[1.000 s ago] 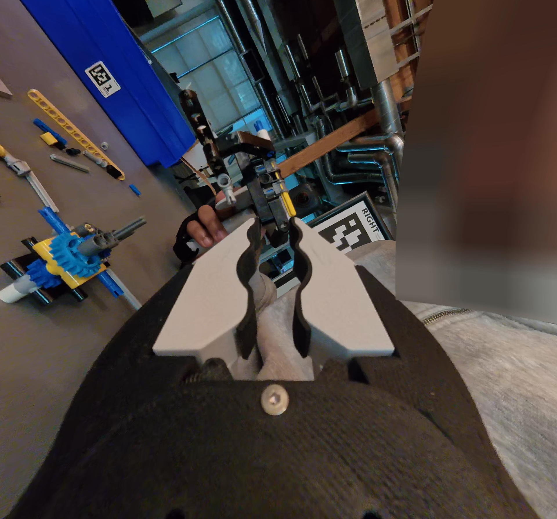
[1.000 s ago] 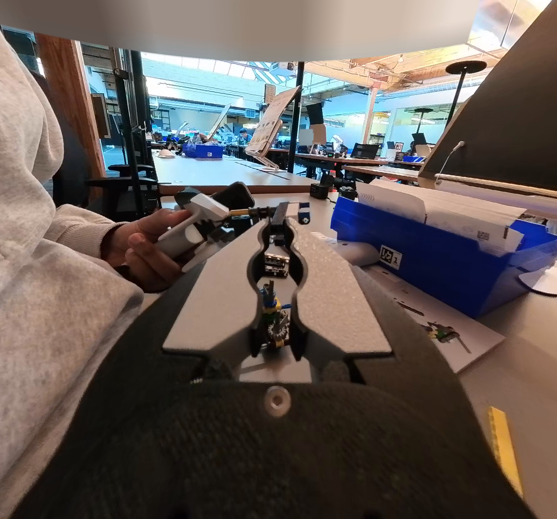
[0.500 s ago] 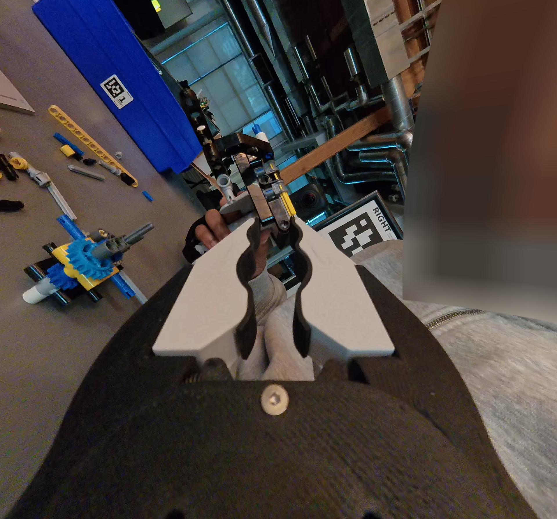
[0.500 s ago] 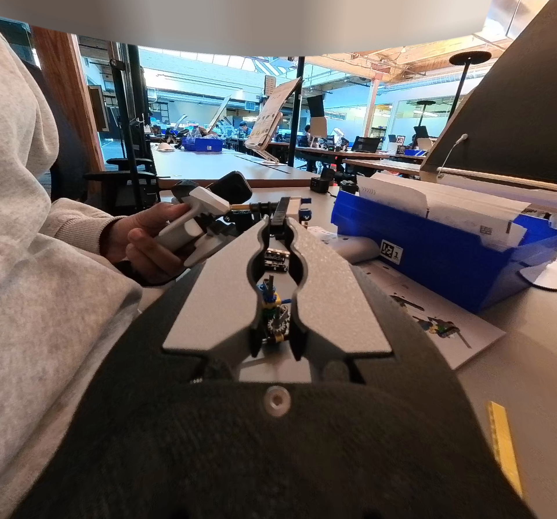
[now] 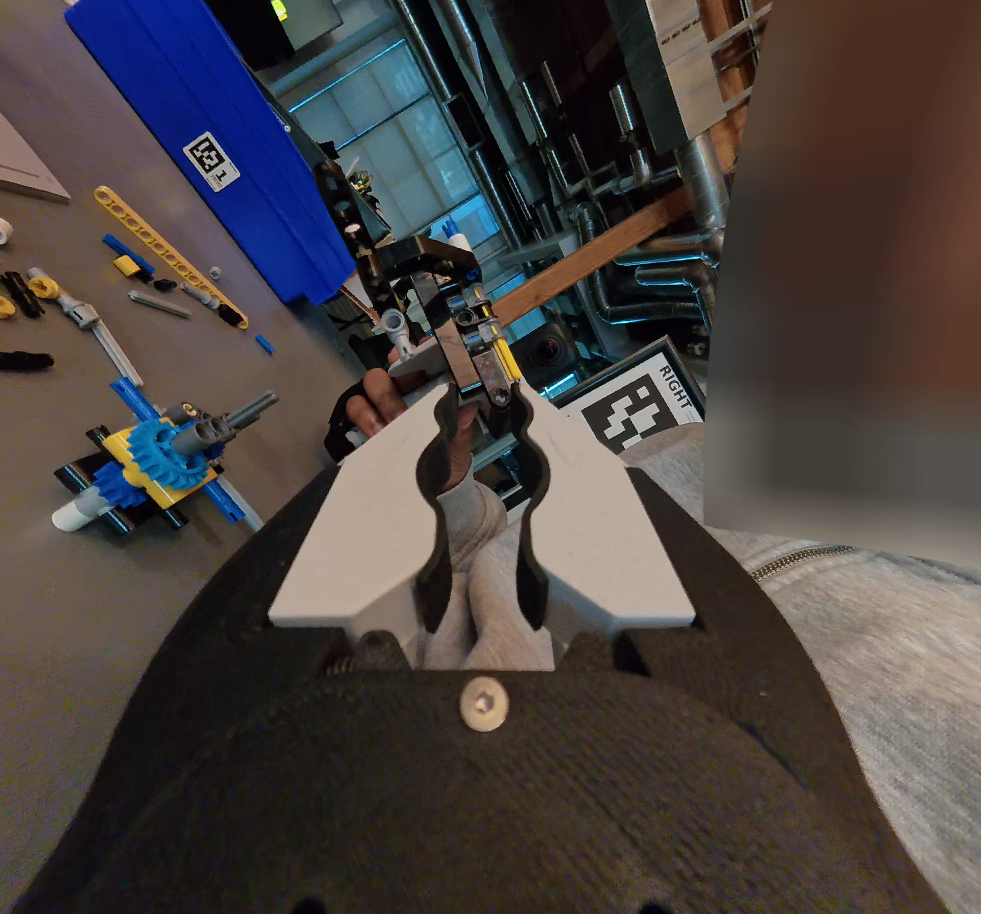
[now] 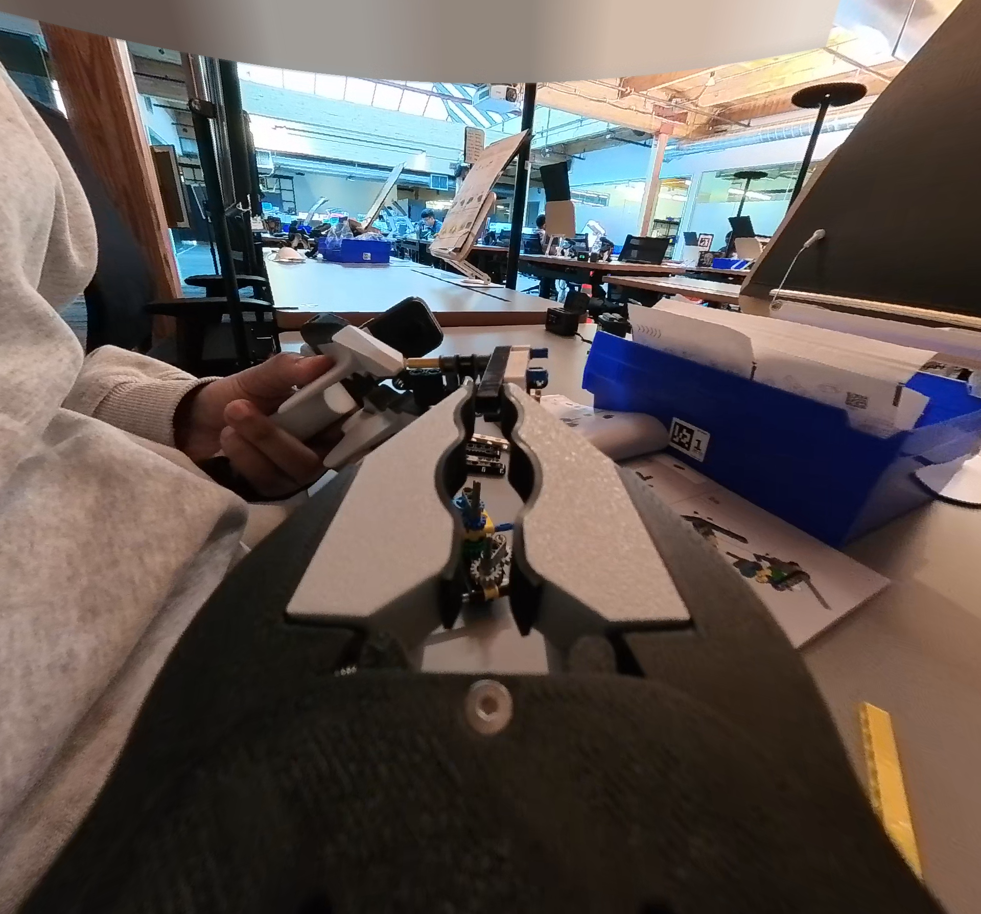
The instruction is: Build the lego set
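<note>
- Frame (image 5: 424, 273) of black beams, held in the air above the desk (image 5: 79, 596) between both tools: I judge it light, stiff, liable to pop apart at pins; grip beams flat.
- Left tool (image 5: 485, 400) pinches its lower end; right tool (image 6: 491, 389) clamps a black beam.
- Blue bin (image 6: 796, 442) holds paper.

Open-plan office or lab workspace. Long desks (image 6: 371, 288) in rows far ahead of the right gripper, with monitors (image 6: 645, 250), chairs (image 6: 212, 304) and seated people (image 6: 432, 222). Exposed pipes (image 5: 451, 66) beyond the left gripper. Blue bin (image 6: 769, 442) to the right gripper's right.
</note>
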Demonstrator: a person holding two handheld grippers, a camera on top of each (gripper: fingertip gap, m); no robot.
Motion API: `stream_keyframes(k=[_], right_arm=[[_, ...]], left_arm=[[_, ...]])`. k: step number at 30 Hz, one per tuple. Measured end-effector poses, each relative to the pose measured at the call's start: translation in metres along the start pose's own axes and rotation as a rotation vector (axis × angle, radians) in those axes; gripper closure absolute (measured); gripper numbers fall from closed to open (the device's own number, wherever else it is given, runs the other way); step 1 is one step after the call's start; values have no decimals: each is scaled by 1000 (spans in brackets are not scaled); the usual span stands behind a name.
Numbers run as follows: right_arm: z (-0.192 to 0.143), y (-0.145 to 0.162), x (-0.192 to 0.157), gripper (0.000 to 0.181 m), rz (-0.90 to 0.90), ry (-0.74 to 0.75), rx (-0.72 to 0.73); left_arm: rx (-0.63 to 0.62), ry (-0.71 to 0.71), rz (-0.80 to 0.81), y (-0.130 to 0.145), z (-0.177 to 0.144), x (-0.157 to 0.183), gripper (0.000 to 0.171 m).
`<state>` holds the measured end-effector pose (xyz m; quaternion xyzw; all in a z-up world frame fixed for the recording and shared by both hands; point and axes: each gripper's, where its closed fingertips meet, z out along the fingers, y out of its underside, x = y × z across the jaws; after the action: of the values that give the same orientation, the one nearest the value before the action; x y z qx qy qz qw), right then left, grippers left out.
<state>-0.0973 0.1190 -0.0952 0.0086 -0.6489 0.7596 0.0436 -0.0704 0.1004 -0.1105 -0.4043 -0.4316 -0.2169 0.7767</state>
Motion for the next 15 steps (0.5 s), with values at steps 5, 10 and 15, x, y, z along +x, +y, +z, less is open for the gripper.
stream_keyframes(k=[5, 10, 15], right_arm=[[0, 0, 0, 174, 2, -1, 1], [0, -1, 0, 174, 7, -2, 5], [0, 0, 1, 174, 10, -2, 4]], left_arm=[[-1, 1, 0, 0, 0, 0, 156], [-3, -2, 2, 1, 0, 0, 156], [-3, -3, 2, 0, 0, 0, 156]])
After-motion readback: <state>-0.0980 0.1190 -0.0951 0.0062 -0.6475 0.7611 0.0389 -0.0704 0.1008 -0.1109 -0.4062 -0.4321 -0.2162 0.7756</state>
